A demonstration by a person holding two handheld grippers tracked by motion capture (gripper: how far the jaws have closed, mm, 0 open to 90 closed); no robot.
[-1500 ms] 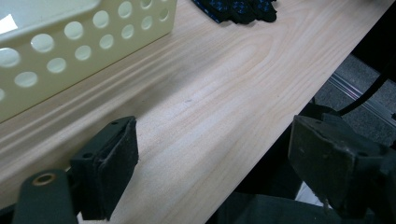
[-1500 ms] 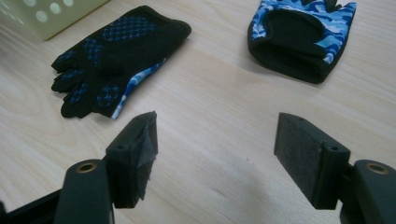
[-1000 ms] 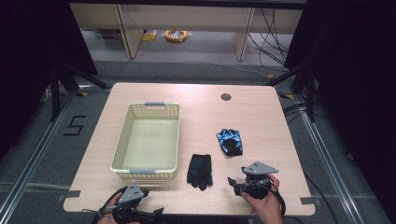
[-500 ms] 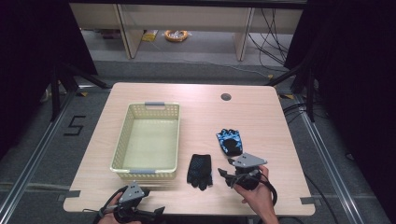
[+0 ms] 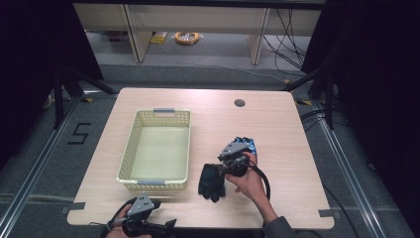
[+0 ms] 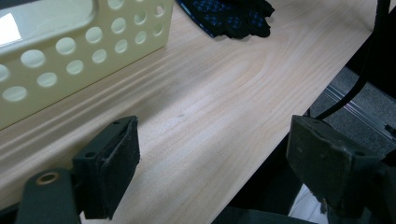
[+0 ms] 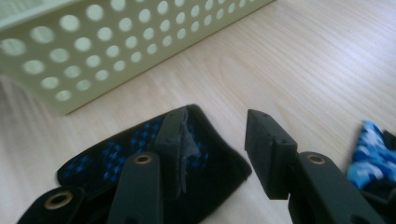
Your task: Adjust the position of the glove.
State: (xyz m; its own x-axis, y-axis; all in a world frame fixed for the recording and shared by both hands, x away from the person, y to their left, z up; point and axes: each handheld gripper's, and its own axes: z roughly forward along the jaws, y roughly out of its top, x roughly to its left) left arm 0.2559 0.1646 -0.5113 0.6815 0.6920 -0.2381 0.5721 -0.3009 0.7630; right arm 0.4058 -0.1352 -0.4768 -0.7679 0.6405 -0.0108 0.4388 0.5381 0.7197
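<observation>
A black glove with blue dots (image 5: pixel 210 181) lies flat near the table's front, just right of the basket. A blue patterned glove (image 5: pixel 246 145) lies behind it. My right gripper (image 5: pixel 225 166) hovers over the black glove's upper right edge. In the right gripper view its jaws (image 7: pixel 215 135) have just been closing but stand apart. The black glove's (image 7: pixel 116 158) edge lies under the gap and the pads do not press on it. The blue glove (image 7: pixel 373 154) is at the right. My left gripper (image 5: pixel 163 227) rests open at the front edge, its jaws (image 6: pixel 210 149) wide with nothing between them.
A cream perforated basket (image 5: pixel 130 148) stands empty on the left half of the wooden table; its wall (image 6: pixel 70 46) is close to the left gripper. A cable hole (image 5: pixel 239 103) sits at the back right. The right gripper's cable (image 5: pixel 265 181) loops over the hand.
My right gripper has moved left and away from the front edge, from beside the black glove to over it, and its jaws have narrowed. The left gripper has stayed in place.
</observation>
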